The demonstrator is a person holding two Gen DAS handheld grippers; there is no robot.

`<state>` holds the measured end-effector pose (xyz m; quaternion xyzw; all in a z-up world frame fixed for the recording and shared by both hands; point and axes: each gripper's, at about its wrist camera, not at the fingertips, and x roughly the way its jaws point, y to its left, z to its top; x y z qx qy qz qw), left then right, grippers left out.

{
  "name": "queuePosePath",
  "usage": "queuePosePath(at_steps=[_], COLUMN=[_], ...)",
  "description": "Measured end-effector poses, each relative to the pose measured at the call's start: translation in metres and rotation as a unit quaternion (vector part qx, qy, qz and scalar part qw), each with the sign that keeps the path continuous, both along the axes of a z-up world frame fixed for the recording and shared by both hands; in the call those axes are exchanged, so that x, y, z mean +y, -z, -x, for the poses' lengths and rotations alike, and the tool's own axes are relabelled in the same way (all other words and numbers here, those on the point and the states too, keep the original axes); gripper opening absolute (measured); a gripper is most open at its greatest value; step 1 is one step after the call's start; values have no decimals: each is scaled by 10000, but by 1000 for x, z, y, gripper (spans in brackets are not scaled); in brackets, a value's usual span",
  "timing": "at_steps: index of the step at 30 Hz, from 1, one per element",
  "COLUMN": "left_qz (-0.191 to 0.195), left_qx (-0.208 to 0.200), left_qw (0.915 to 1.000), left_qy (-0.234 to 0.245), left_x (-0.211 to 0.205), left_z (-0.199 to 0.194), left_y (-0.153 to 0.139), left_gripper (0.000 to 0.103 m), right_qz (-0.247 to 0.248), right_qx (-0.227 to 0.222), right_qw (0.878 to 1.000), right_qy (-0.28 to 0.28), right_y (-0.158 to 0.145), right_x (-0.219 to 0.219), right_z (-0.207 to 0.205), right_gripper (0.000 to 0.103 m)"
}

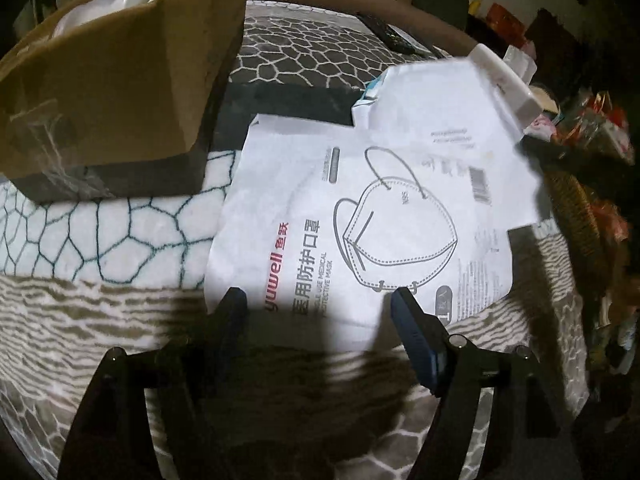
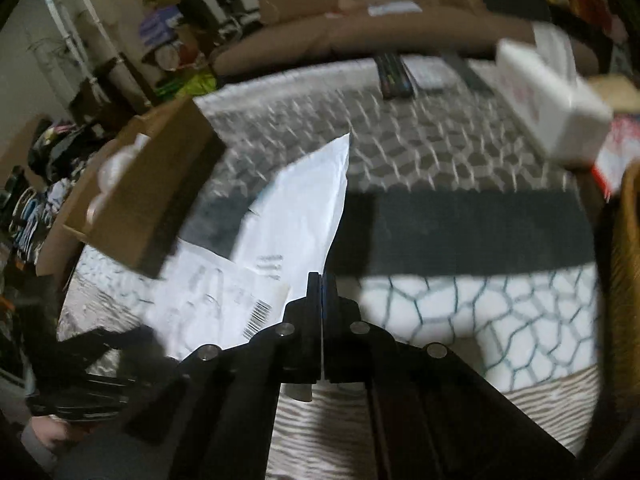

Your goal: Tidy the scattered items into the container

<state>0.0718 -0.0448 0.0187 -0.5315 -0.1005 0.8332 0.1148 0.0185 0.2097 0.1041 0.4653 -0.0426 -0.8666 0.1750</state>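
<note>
White paper mask packet lies flat on the patterned blanket, beside the brown cardboard box. Your left gripper hovers released over it; your right gripper pinches another white packet.

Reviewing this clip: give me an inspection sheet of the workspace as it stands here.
Surface: patterned blanket, cobble and stripe print.
Job's things: cardboard box at left, white items inside; Yuwell mask packet lying flat; second white packet lifted on edge.
Clutter: white tissue box, remote control at far edge.
Grippers: left gripper open over the mask packet; right gripper shut on the second white packet.
Cables: nothing seen.
Surroundings: dim room, brown sofa, piled belongings at both sides.
</note>
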Motion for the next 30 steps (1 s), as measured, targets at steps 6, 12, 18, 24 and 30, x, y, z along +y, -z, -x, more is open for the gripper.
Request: queuePosePath(at_steps=[6,12,18,24,30], left_qz=[-130,-135,38,82,164], left_qx=[46,116,120,110,153], left_qw=[9999,9998,9999,9999,9997], left_qy=[-74,-87,-47,-47,-95], left_x=[-3,-9,-19,-33,-44], left_z=[-14,-27,-36,-45,-30], left_y=[-10,-23,-24,-24,-27], left_gripper=[75,75,75,75,75], right_qz=[-398,-664,-278,277,592], right_qx=[576,488,-375,-536,-890], right_qw=[9968,9913,9915,9968,9937], right_qy=[-376,-1029,-1211,-534,348], right_y=[-68,-78,-21,1,29], right_x=[-32,-83,-100,-51,6], right_z=[-12,-39,-62,-77,-82], right_gripper=[2,2,10,32,42])
